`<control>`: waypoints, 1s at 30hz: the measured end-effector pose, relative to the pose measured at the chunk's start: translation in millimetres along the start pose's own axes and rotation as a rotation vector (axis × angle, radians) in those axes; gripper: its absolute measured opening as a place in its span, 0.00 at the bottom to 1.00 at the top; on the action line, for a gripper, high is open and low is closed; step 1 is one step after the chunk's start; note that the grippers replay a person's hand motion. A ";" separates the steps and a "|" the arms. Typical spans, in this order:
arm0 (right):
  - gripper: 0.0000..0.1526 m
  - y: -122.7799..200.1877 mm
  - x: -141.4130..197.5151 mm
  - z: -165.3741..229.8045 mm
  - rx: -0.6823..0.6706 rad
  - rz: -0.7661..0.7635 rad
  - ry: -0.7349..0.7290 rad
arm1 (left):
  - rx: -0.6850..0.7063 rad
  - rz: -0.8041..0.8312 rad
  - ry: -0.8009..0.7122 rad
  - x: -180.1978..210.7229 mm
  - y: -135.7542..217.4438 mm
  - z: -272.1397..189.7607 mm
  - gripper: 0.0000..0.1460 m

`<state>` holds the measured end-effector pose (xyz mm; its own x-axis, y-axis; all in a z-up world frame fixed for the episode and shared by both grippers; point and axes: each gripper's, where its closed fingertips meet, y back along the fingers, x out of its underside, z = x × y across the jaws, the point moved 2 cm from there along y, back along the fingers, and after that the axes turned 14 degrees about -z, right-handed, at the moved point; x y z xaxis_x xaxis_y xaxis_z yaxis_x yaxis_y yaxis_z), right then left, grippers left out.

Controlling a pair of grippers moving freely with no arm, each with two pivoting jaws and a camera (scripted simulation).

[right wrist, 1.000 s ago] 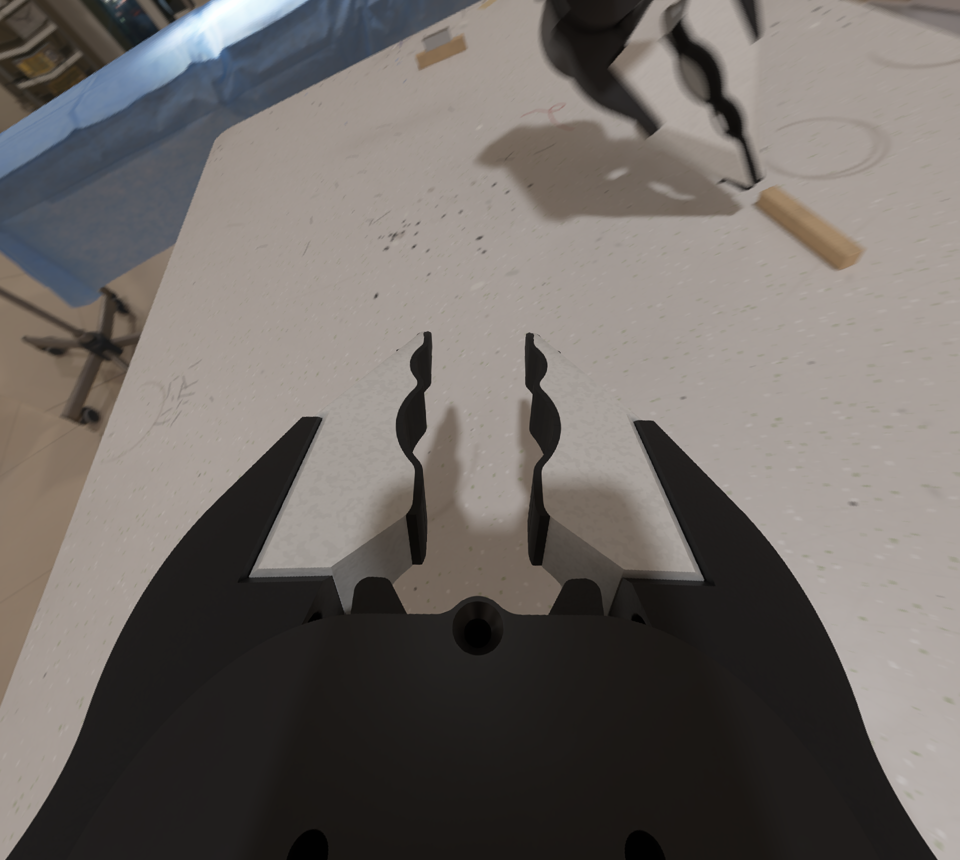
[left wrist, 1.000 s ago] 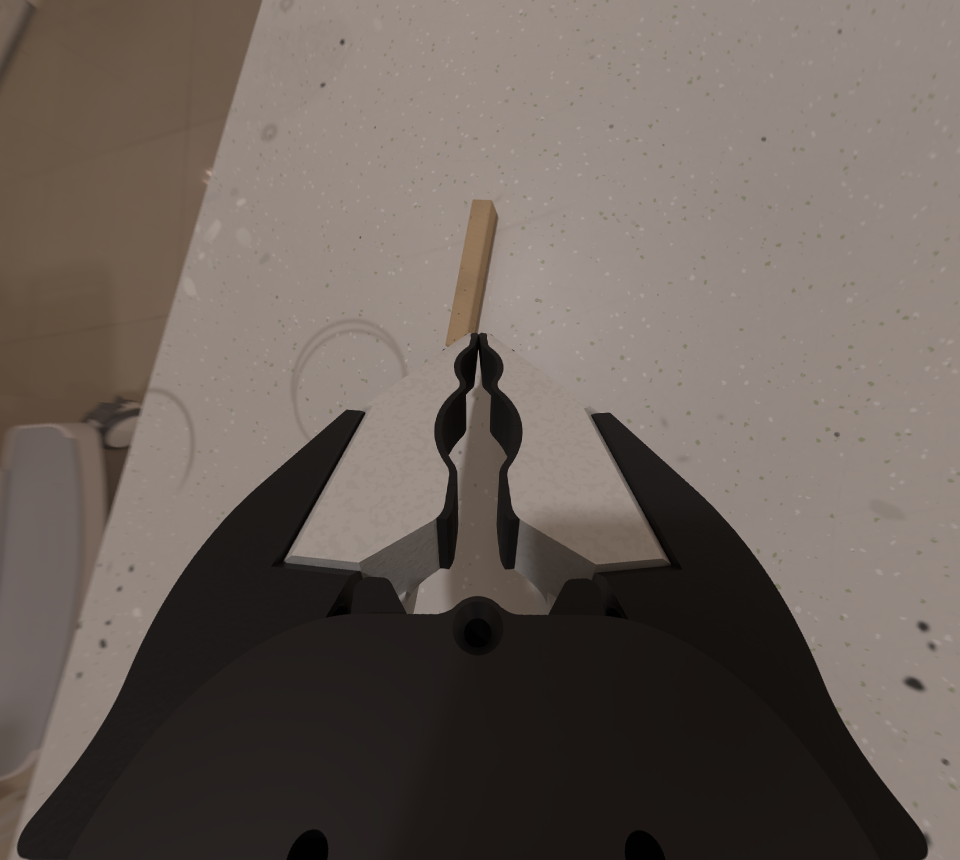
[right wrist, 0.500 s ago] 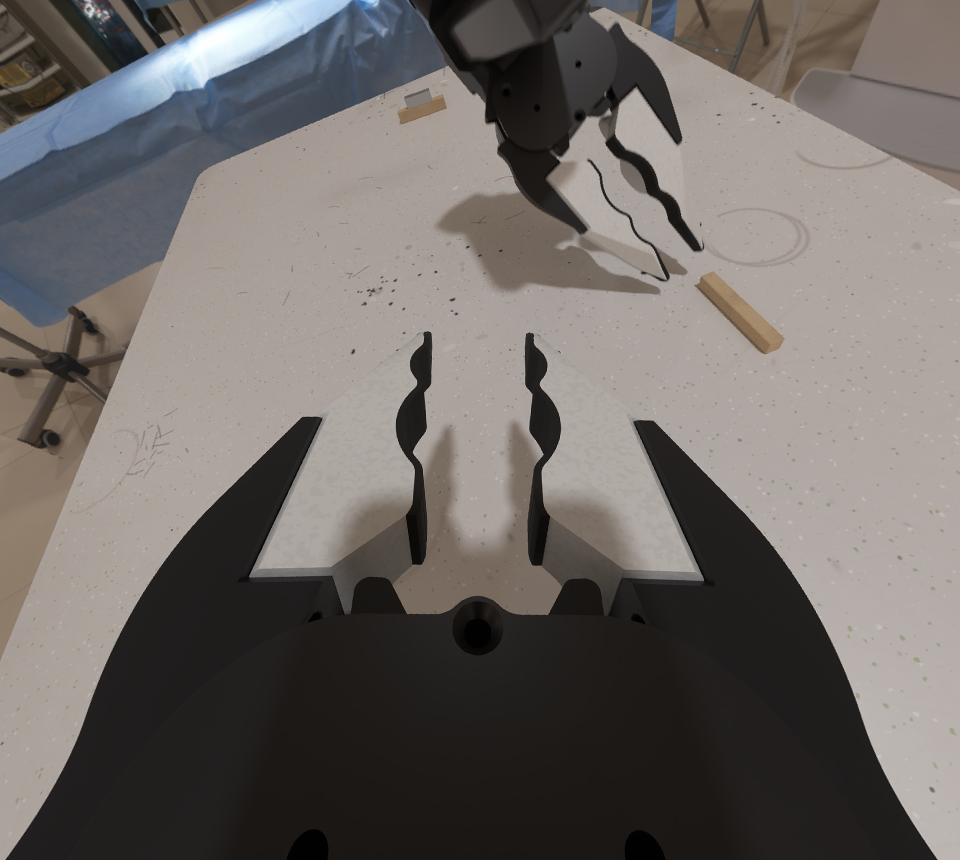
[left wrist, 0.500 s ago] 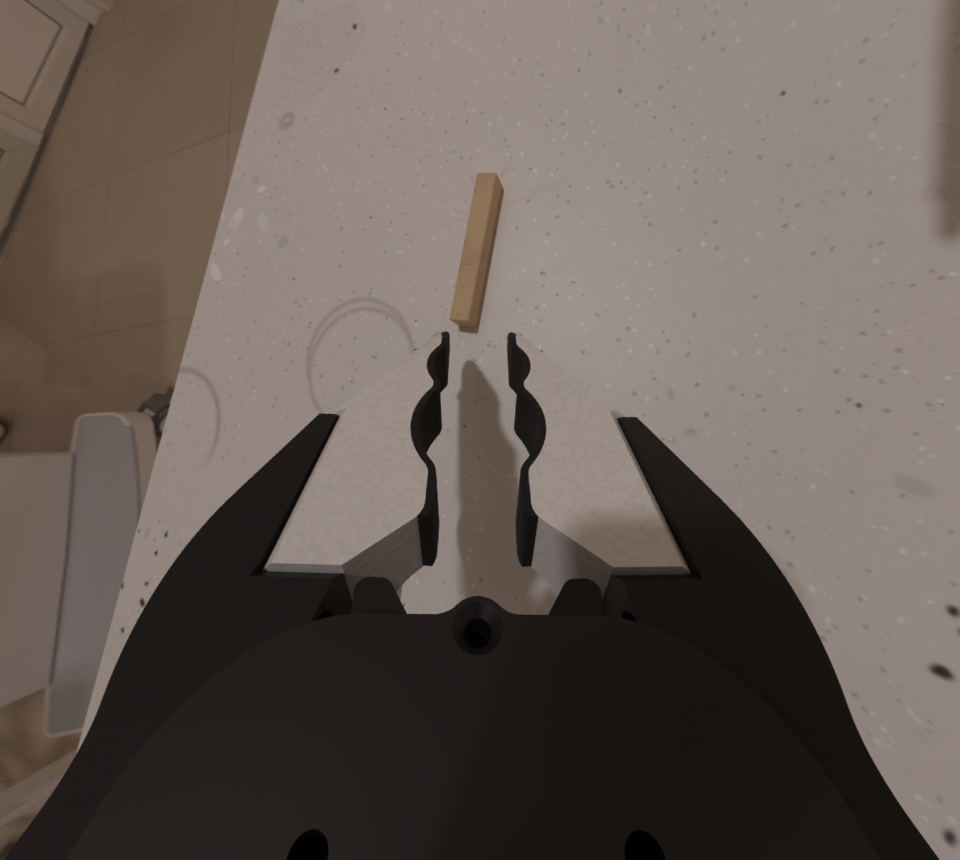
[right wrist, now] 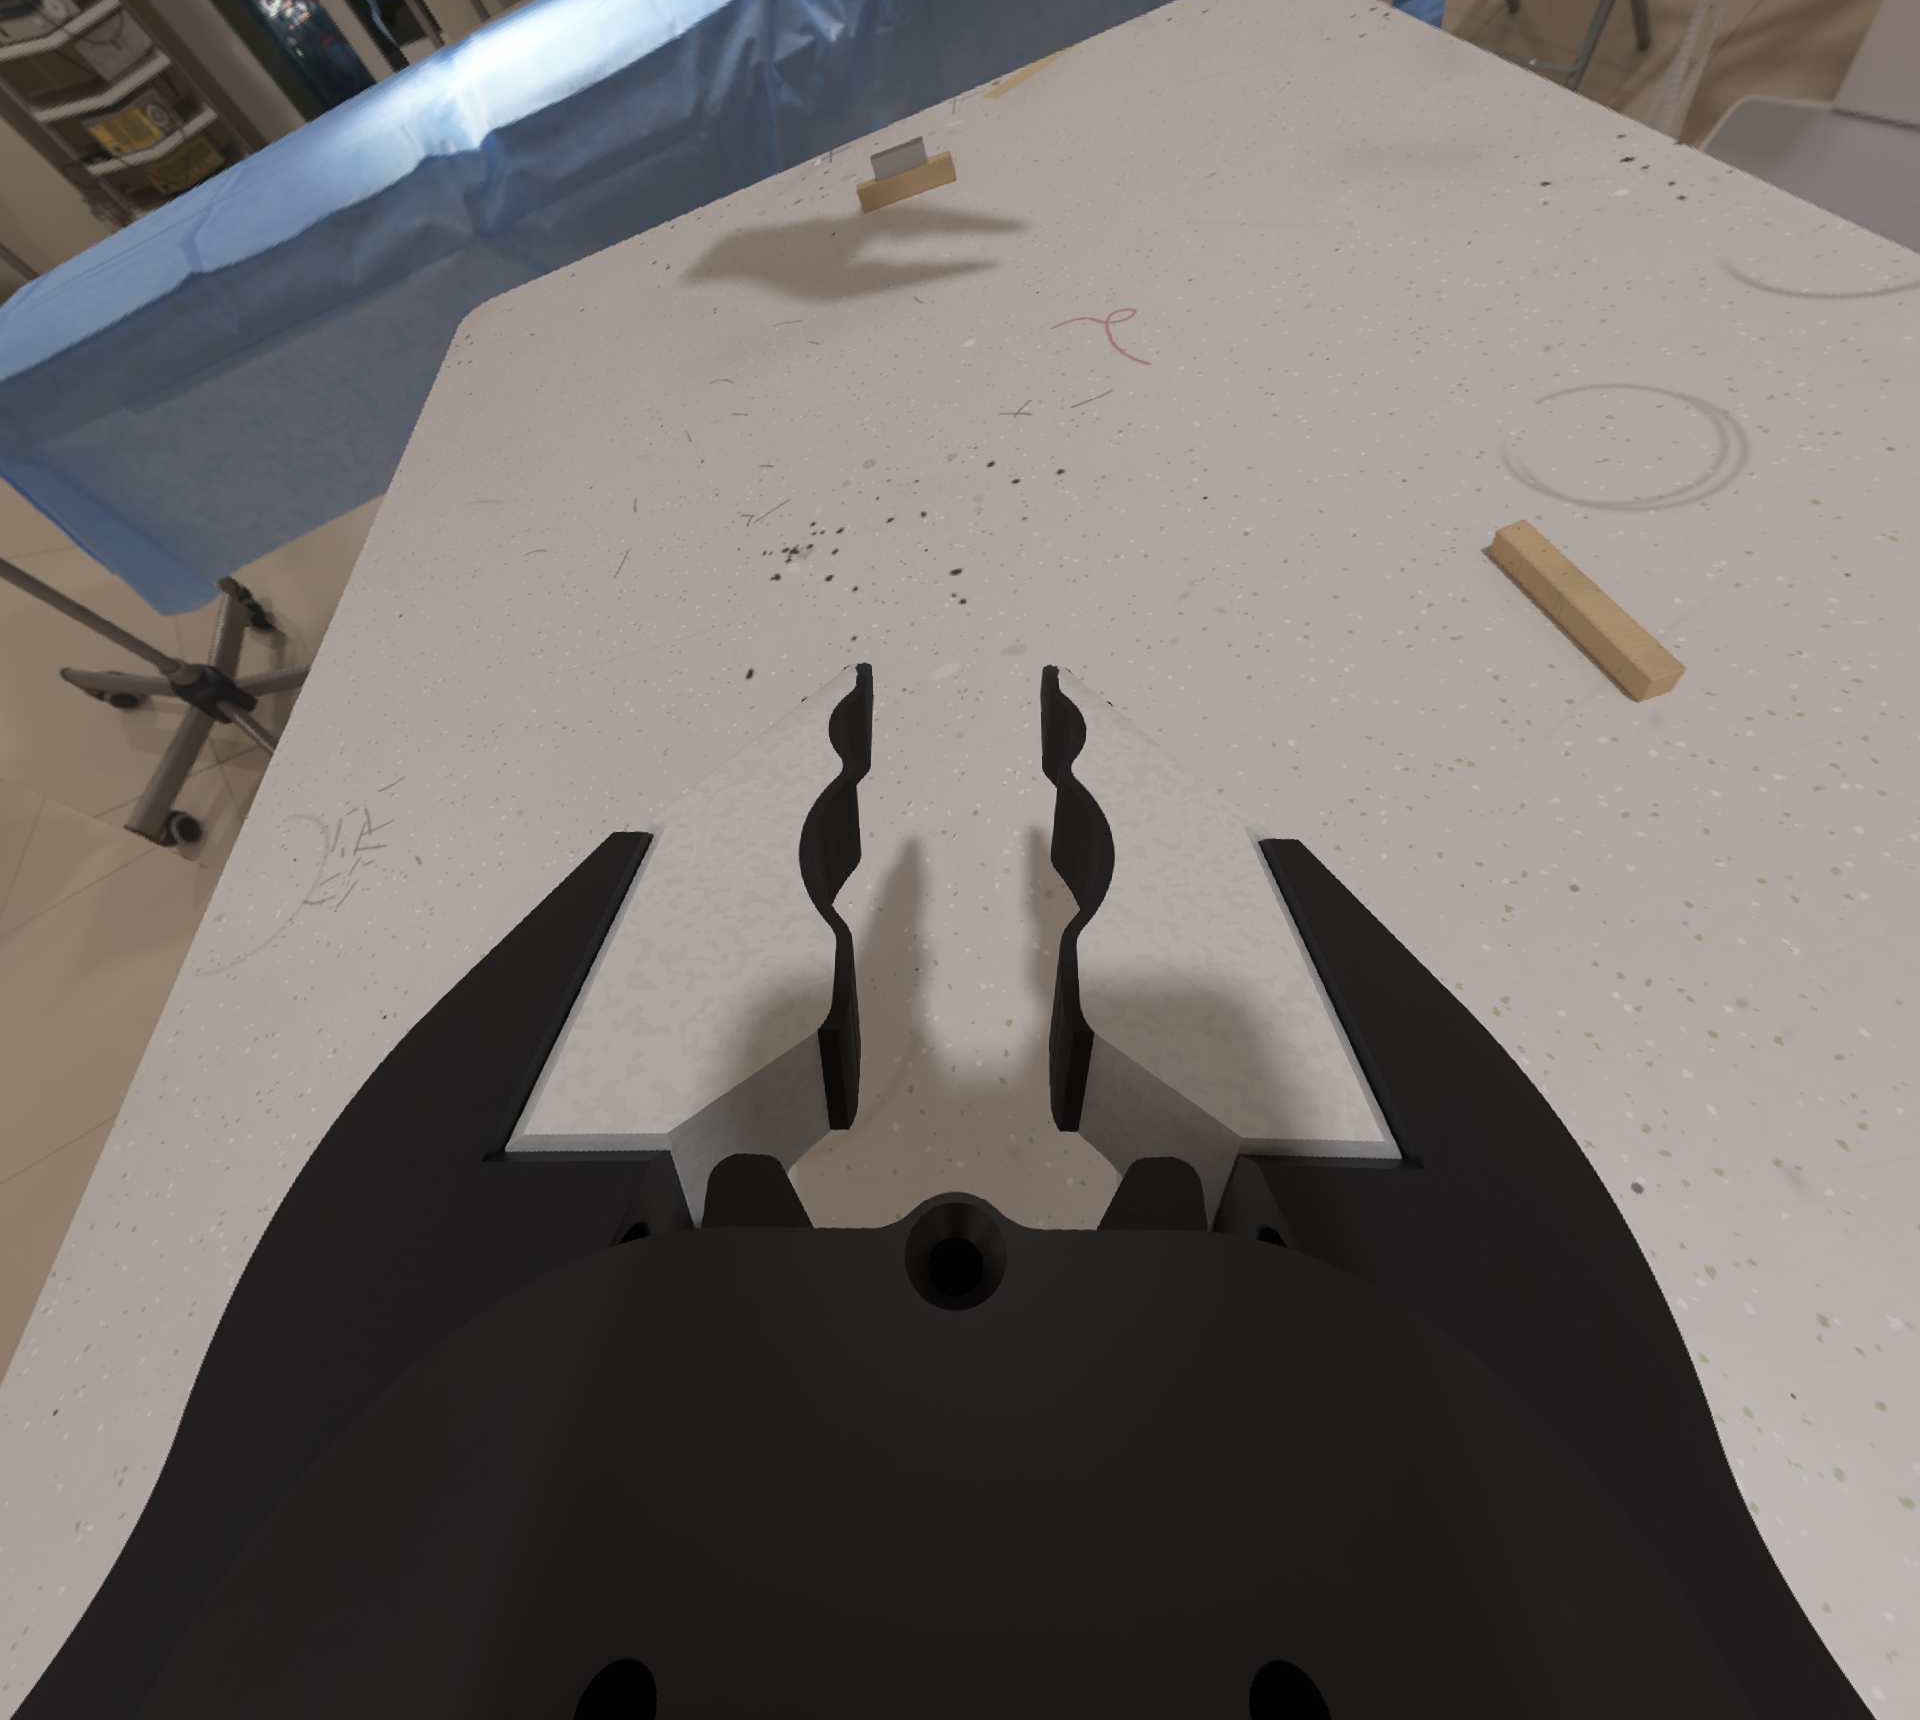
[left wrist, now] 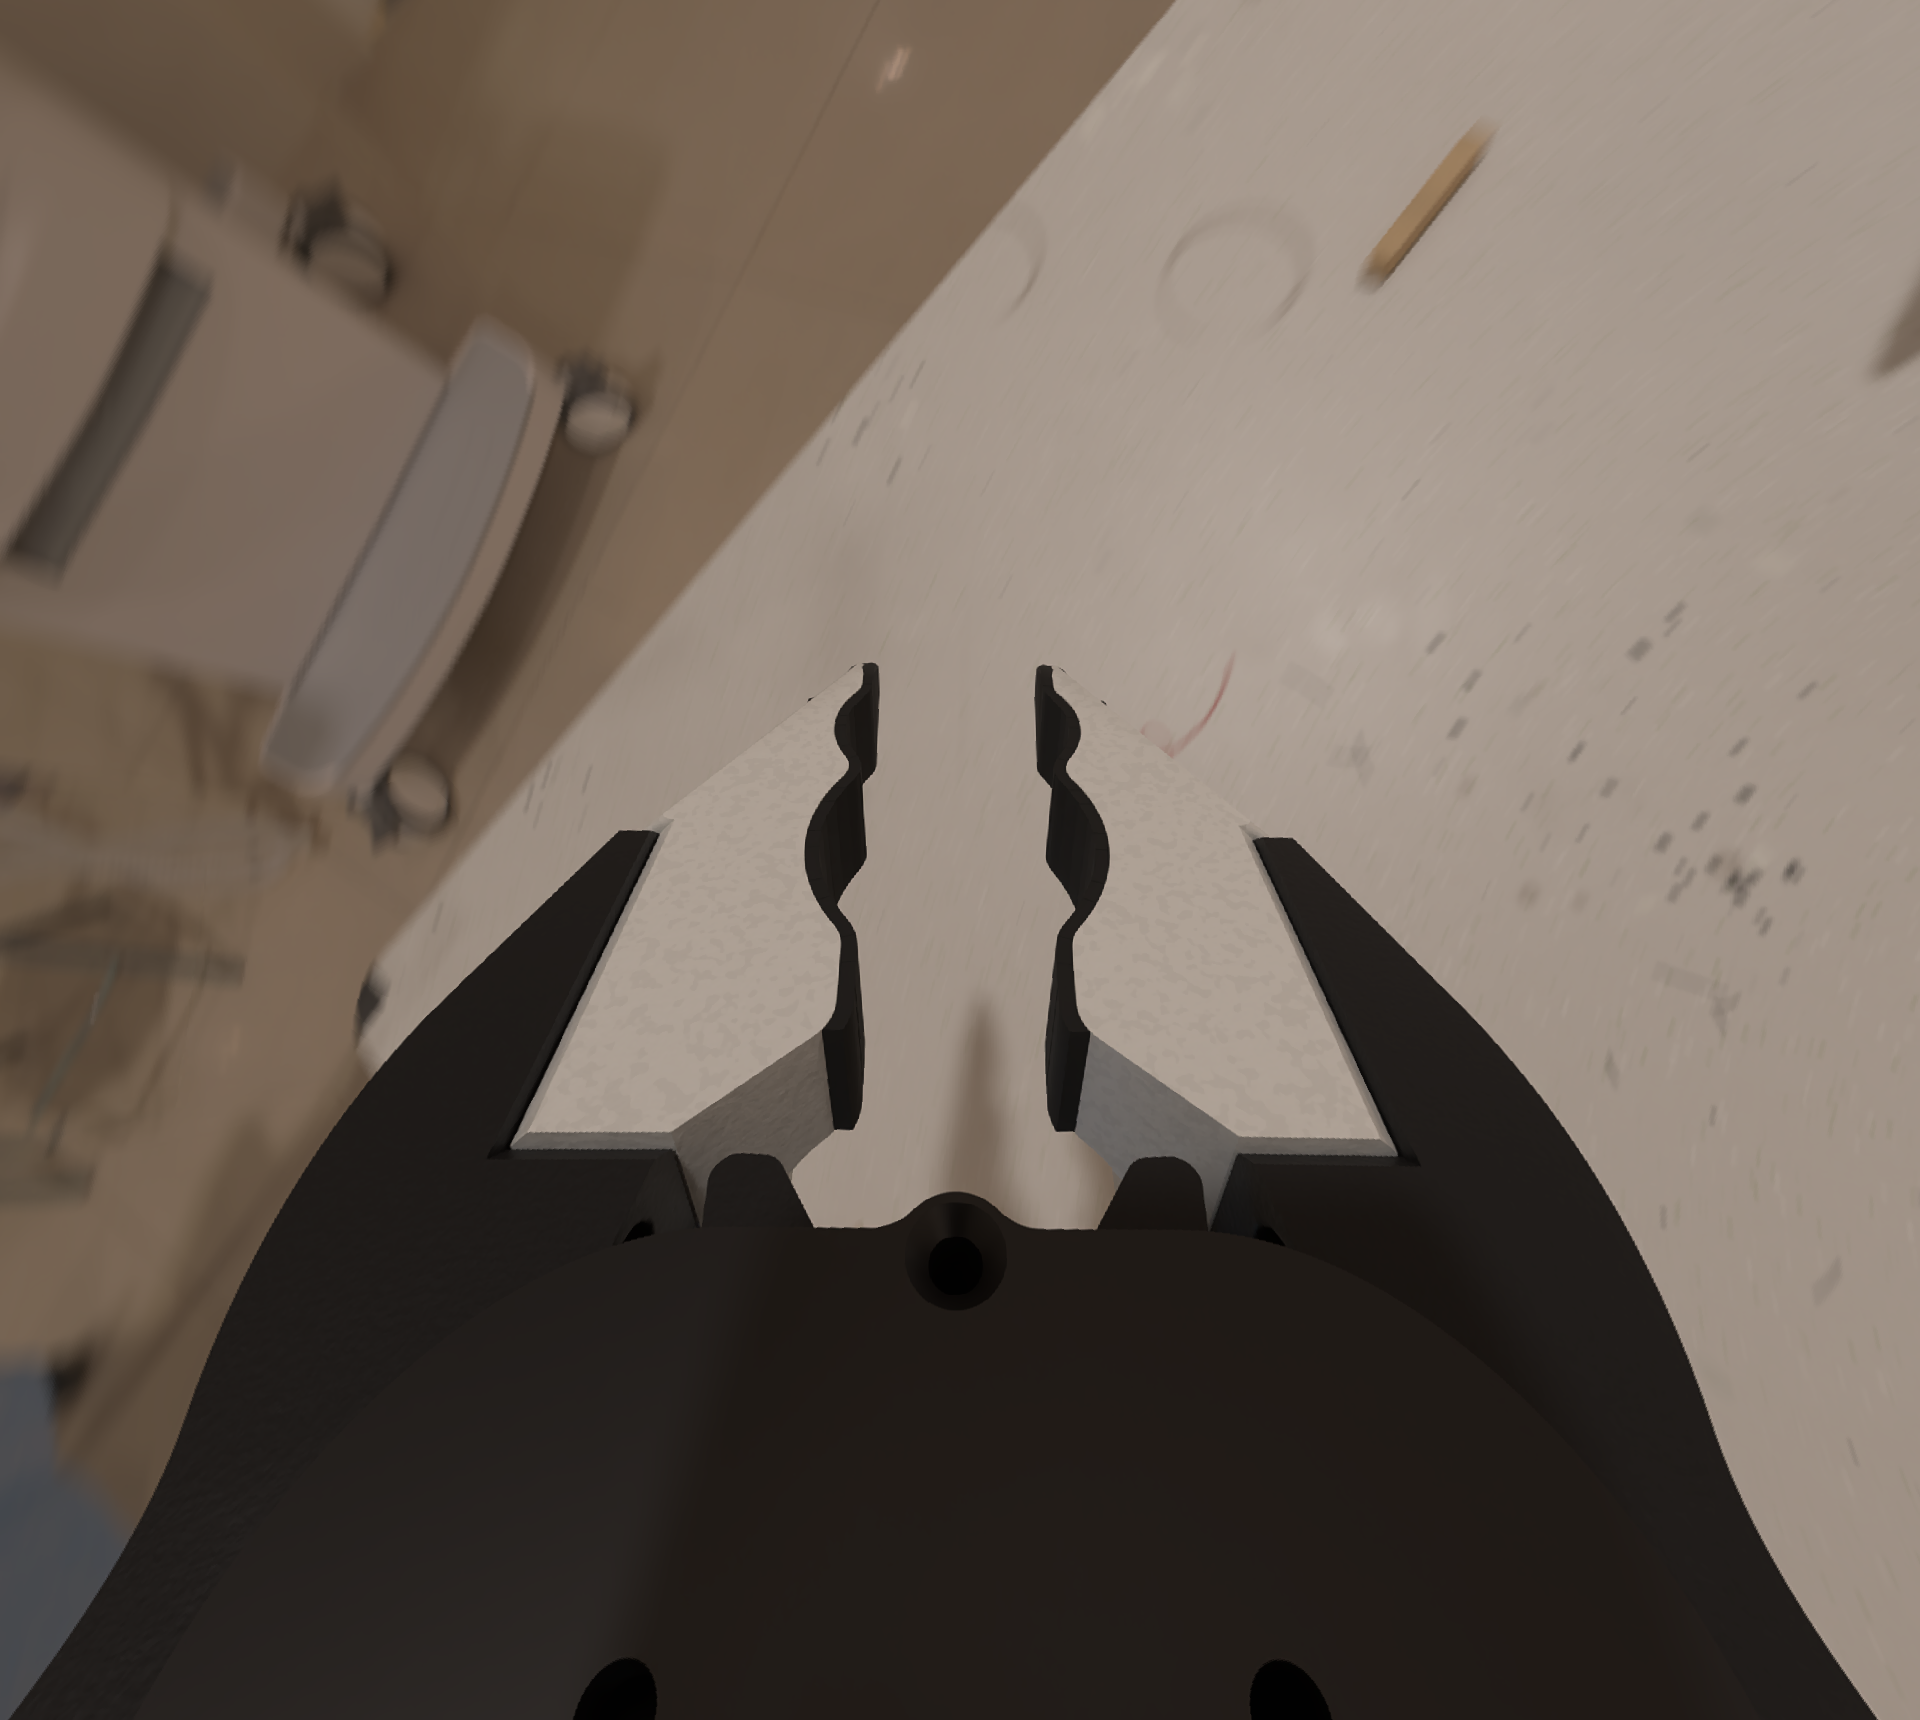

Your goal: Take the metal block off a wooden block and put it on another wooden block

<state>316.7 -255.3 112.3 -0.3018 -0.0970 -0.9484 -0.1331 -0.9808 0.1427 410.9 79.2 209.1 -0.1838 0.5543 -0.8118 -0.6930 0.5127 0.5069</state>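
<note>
Your left gripper (left wrist: 956, 683) has swung off the bare wooden block (right wrist: 1584, 623); both grippers released, metal block (right wrist: 900, 161) untouched.

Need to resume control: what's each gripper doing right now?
Left gripper: open, holding nothing.
Right gripper: open, holding nothing.

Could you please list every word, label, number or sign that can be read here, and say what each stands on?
None can be read.
The table bears only pen scribbles and ring stains.
The wooden blocks and metal block show no markings.
The shelf items are too small.
</note>
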 end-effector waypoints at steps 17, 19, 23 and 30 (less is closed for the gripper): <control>0.21 -2.3 7.9 3.8 -0.014 0.025 -0.010 | -0.127 0.778 0.577 232.2 80.1 40.5 0.20; 0.21 -2.3 8.7 4.1 -0.016 0.027 -0.013 | -0.147 0.793 0.599 240.4 78.3 39.0 0.19; 0.21 -2.3 9.1 4.7 -0.023 0.026 -0.017 | -0.208 0.800 0.633 250.7 73.7 38.0 0.18; 0.21 -1.8 9.5 6.8 -0.042 0.021 -0.022 | -0.270 0.858 0.630 257.0 71.6 38.0 0.12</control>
<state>307.6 -253.2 104.9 -0.3250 -0.1145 -0.9388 -0.0872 -0.9848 0.1503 340.5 283.3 47.7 -0.9475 0.1844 -0.2612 -0.2803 -0.0858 0.9561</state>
